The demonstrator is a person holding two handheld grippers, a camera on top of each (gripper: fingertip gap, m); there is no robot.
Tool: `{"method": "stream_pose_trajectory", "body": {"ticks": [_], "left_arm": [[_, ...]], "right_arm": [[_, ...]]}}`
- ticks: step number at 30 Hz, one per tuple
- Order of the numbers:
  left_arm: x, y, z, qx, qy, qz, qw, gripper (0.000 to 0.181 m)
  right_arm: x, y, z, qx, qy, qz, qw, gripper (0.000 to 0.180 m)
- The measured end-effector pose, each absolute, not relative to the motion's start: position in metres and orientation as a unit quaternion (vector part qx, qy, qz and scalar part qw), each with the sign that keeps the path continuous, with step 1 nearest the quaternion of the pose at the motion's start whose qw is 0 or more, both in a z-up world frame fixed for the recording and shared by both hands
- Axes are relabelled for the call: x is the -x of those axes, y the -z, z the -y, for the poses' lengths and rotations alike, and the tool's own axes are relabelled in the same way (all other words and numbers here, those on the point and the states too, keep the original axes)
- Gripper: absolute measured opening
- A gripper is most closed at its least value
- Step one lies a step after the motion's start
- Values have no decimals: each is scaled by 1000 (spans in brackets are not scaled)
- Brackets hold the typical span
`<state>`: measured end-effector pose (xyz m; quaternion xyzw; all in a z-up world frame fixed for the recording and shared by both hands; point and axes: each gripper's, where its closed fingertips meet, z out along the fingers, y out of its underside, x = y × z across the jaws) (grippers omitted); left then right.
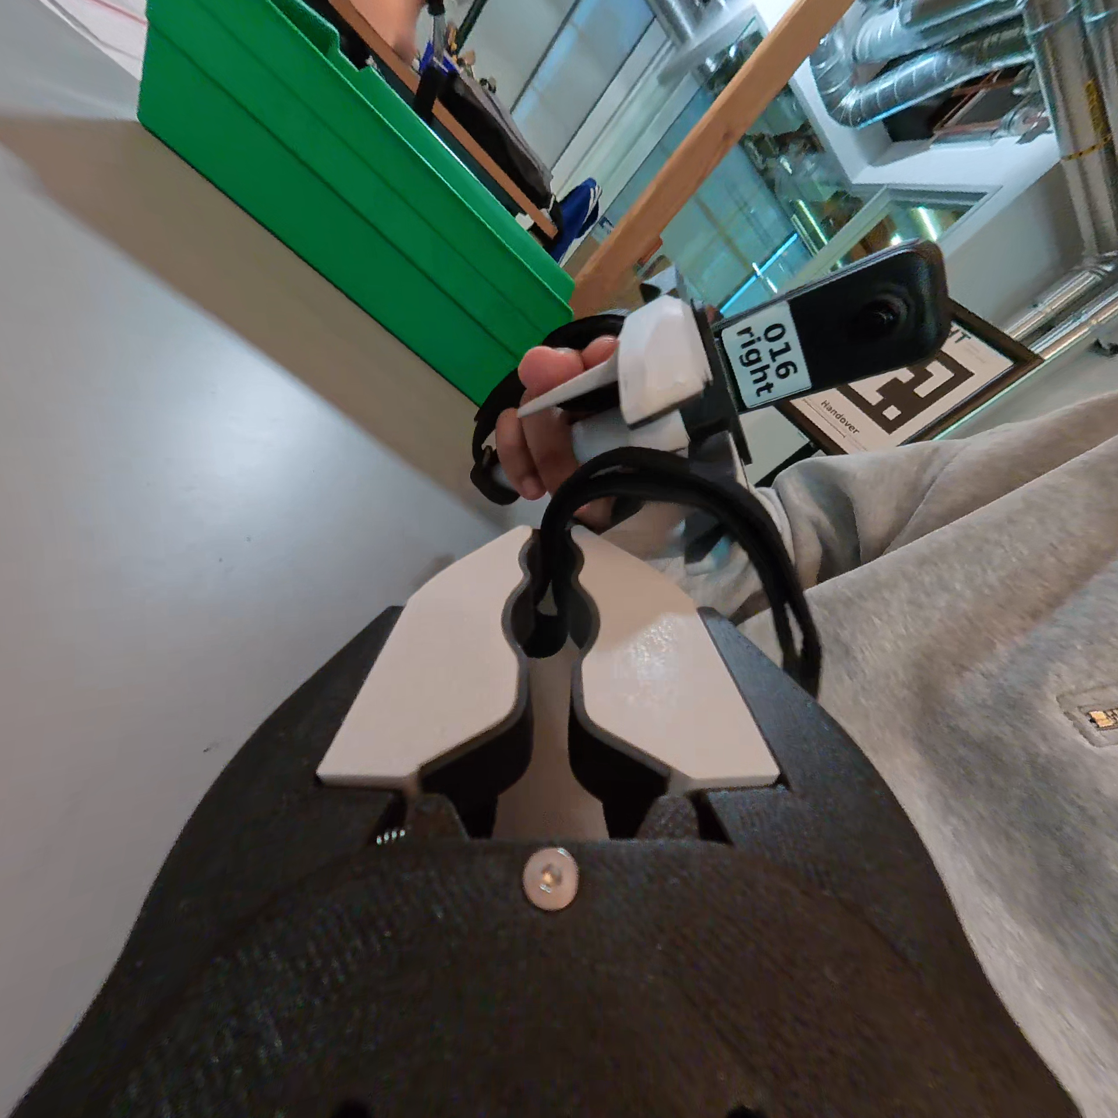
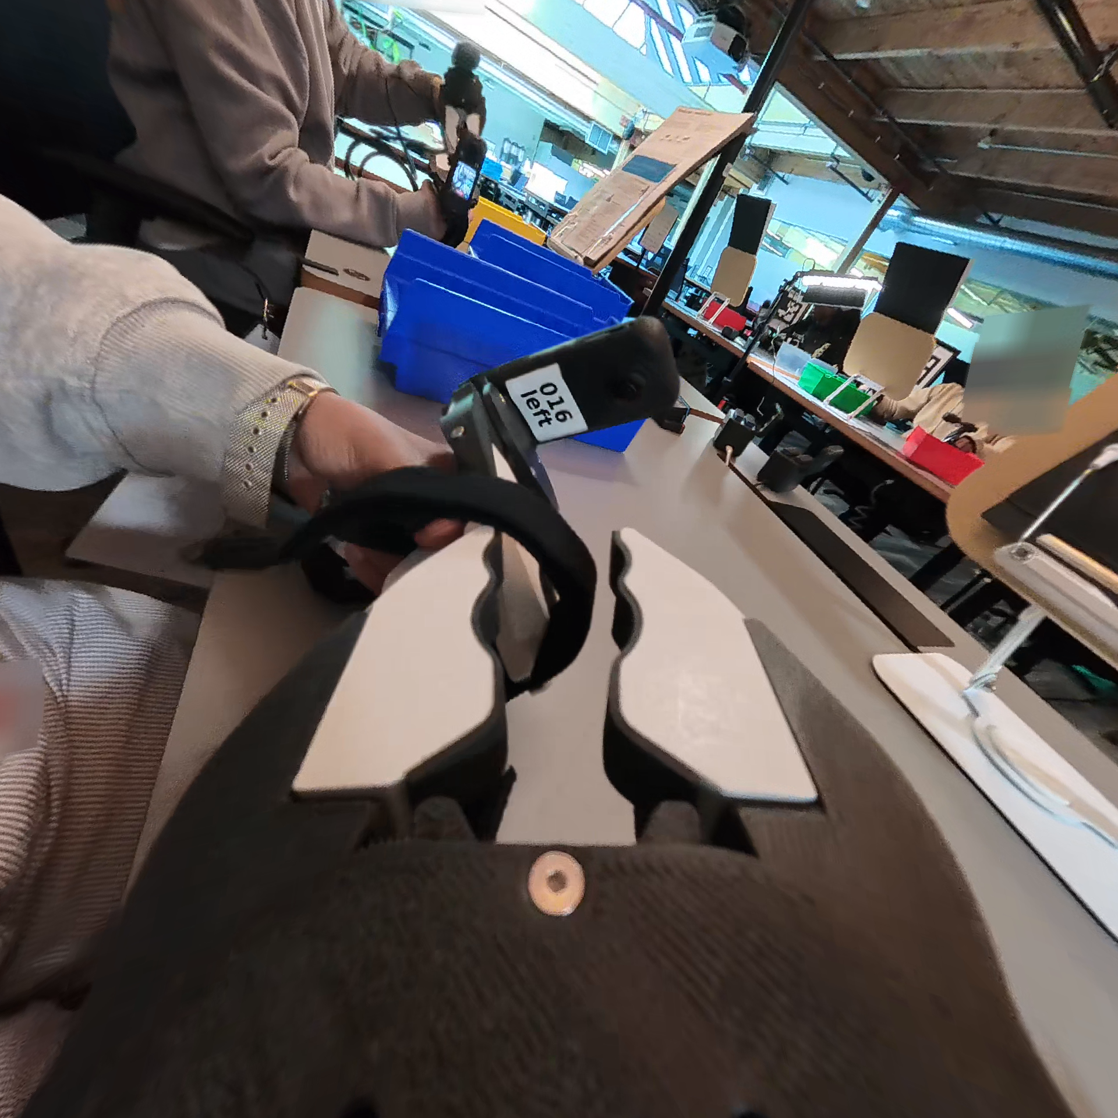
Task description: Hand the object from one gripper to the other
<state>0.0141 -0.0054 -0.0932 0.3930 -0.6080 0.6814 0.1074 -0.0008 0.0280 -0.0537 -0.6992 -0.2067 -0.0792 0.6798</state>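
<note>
Left tongs (image 1: pixel 549 596) clenching one black strap (image 1: pixel 714 484); right tongs (image 2: pixel 553 605) gaping, released, strap looping between them. One green bin (image 1: pixel 339 181) beside, two blue bins (image 2: pixel 484 314) sitting on surface (image 2: pixel 696 520)

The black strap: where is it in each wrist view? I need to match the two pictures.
Left wrist view: the black strap is pinched at the fingertips of the left gripper, looping up and right toward the grey sleeve.
Right wrist view: the strap arcs from the left down between the open fingers of the right gripper.
Shared landmark: the white table.
</note>
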Motion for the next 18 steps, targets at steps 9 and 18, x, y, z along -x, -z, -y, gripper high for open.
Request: {"method": "stream_pose_trajectory", "body": {"ticks": [9, 18], "left_arm": [[-10, 92, 11, -384, -687, 602, 139, 7], [-22, 80, -3, -401, -724, 550, 109, 48]], "right_arm": [[-4, 40, -21, 692, 75, 178, 695, 6], [-30, 1, 0, 663, -113, 15, 740, 6]]}}
